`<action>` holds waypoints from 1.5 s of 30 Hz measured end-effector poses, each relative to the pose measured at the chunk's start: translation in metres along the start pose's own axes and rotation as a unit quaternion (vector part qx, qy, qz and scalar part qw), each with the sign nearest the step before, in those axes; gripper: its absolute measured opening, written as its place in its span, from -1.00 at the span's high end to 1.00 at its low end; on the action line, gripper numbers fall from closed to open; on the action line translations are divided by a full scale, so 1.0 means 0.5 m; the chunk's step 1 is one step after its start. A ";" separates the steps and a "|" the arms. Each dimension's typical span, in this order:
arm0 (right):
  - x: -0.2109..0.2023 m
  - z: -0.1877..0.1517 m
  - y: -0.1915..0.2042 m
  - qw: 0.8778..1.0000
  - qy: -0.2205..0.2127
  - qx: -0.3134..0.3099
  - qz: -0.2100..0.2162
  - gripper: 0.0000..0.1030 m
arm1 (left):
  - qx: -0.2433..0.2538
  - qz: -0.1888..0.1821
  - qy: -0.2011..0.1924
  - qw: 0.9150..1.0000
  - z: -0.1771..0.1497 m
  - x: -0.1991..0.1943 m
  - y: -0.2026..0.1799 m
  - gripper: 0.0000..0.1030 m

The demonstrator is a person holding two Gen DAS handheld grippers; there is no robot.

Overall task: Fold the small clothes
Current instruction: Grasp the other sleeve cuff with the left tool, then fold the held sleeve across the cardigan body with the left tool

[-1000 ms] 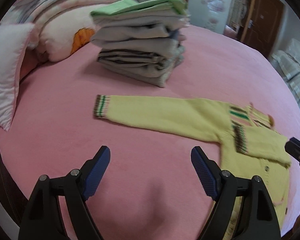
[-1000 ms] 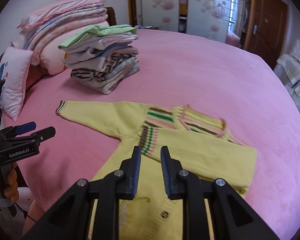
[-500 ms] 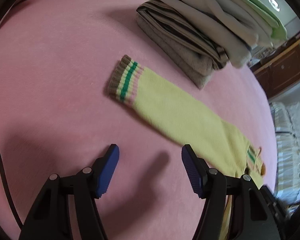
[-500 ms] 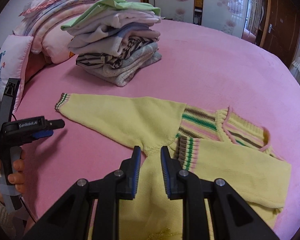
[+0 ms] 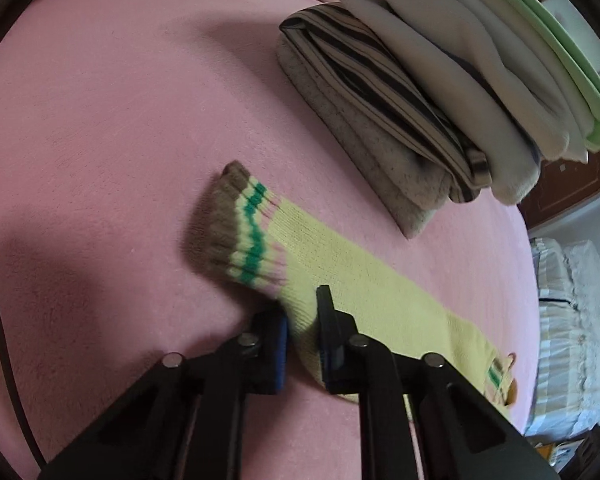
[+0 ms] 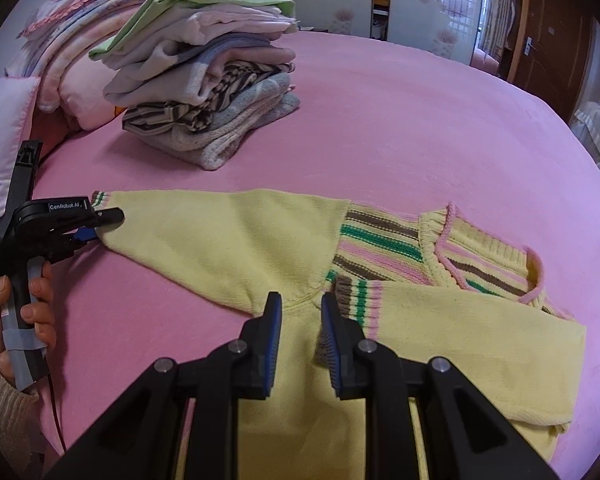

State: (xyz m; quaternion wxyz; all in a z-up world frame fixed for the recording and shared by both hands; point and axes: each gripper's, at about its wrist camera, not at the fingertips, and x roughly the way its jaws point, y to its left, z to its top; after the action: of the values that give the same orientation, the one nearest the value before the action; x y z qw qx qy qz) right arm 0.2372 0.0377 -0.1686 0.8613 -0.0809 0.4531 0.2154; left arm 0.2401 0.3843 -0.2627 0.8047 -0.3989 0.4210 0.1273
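A small yellow knit sweater [image 6: 399, 312] with pink, green and brown stripes lies on the pink bed [image 6: 399, 120]. One sleeve is folded across its chest; the other sleeve [image 6: 228, 236] stretches out to the left. My left gripper [image 5: 301, 320] is shut on that sleeve just behind its striped cuff [image 5: 240, 232]; it also shows in the right wrist view [image 6: 104, 220]. My right gripper [image 6: 300, 312] hovers over the sweater's armpit, jaws narrowly apart, holding nothing.
A tall stack of folded clothes [image 6: 204, 80] stands behind the sleeve, also close in the left wrist view [image 5: 439, 80]. Pillows and folded quilts [image 6: 60, 48] lie at the far left. A wardrobe and a brown door [image 6: 547, 28] stand beyond the bed.
My left gripper moved in on the outstretched sleeve and closed on it near the cuff. My right gripper shifted forward toward the armpit, its jaws unchanged.
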 end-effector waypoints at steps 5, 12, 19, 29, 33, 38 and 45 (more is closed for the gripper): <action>-0.008 -0.002 -0.024 1.000 -0.004 0.014 -0.004 0.61 | 0.026 0.014 -0.043 0.999 -0.026 -0.040 -0.055 0.87; -0.047 -0.018 -0.094 0.998 -0.014 0.057 -0.008 0.61 | 0.114 -0.024 -0.081 0.990 -0.067 -0.142 -0.209 0.87; -0.102 -0.065 -0.188 0.995 -0.021 0.096 -0.035 0.61 | 0.215 -0.070 -0.065 0.972 -0.150 -0.176 -0.416 0.87; -0.170 -0.143 -0.332 0.986 -0.031 0.152 -0.063 0.61 | 0.295 -0.105 -0.009 0.950 -0.294 -0.114 -0.634 0.87; -0.195 -0.172 -0.383 0.981 -0.039 0.175 -0.070 0.61 | 0.329 -0.114 0.011 0.937 -0.376 -0.083 -0.703 0.87; -0.209 -0.205 -0.436 0.976 -0.039 0.197 -0.080 0.61 | 0.376 -0.110 0.038 0.919 -0.480 -0.027 -0.773 0.87; -0.214 -0.238 -0.483 0.973 -0.031 0.214 -0.083 0.61 | 0.409 -0.070 0.096 0.905 -0.569 0.075 -0.779 0.84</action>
State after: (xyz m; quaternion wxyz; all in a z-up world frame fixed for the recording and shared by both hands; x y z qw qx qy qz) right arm 0.2025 -0.2498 -0.1636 0.8871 0.0745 0.4534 0.0440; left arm 0.3095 -0.0868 -0.1767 0.8597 -0.0736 0.4823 -0.1515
